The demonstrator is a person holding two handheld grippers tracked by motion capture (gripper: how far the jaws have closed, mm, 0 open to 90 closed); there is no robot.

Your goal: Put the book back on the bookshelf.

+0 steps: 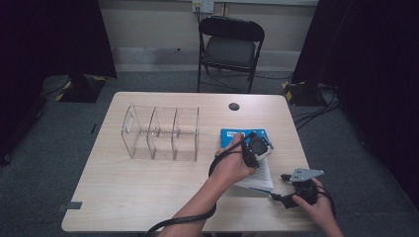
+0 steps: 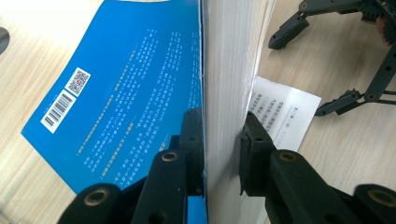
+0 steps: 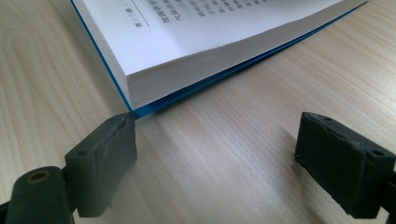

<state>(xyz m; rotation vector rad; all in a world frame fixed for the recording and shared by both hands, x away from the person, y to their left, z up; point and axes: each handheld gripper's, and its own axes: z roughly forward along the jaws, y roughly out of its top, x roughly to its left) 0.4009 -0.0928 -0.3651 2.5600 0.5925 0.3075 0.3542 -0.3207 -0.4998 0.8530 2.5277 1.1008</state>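
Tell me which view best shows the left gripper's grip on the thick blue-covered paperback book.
The left gripper view: the left gripper pinches the blue-covered paperback book, with the pads on its cover and page block. The high view shows a hand hiding most of the clamp. The right gripper view shows the book's open pages and corner.

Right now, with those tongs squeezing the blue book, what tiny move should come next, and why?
Probably lift a little more. The left tongs are clamped on the blue book, gripping its cover plus a thick block of pages, while other pages lie open on the table. The right tongs wait open beside it.
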